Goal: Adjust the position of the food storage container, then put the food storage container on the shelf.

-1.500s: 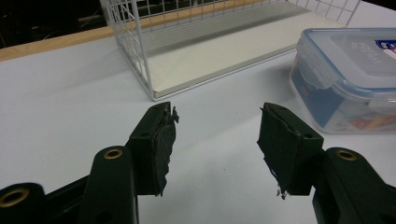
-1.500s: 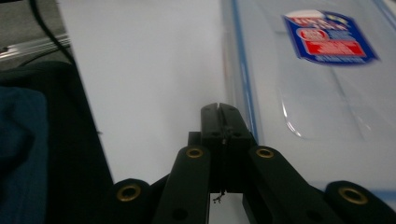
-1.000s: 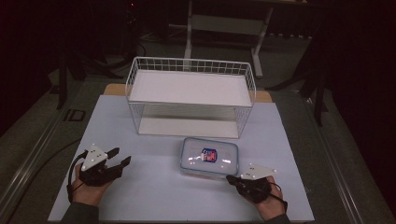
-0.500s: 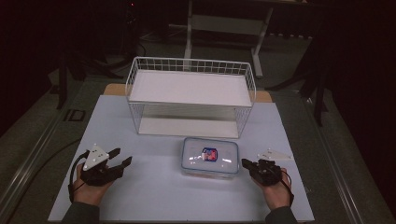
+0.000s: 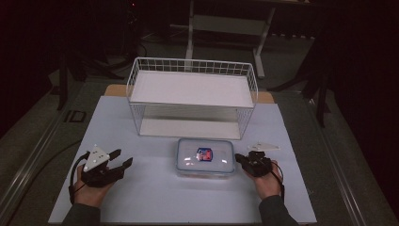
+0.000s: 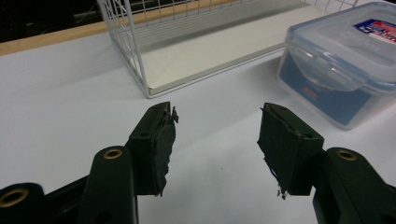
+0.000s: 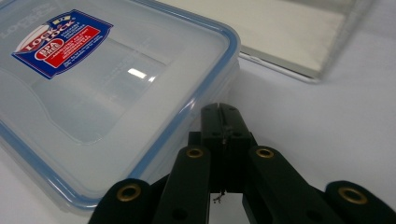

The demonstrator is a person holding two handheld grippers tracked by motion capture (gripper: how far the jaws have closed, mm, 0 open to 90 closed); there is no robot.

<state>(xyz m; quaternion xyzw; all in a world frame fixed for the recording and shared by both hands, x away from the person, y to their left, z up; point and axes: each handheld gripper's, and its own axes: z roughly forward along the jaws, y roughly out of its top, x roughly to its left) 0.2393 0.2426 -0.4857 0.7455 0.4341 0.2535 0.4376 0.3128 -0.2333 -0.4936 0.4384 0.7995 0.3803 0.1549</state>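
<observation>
My right gripper (image 5: 241, 160) has shifted left, jaws clenched on nothing, tips just beside the right edge of the lidded container (image 5: 205, 157) at lower centre. My left gripper (image 5: 120, 159), lower left, stays parted, empty. Push appears imminent.

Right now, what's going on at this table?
A person holds tongs in each hand at a white table. The right tongs, jaws shut with nothing between them, sit right at the right-hand edge of a clear lidded container with a blue seal; whether they touch it is hard to tell. The left tongs rest apart from it, jaws open and empty. A white wire shelf rack stands behind the container.
</observation>
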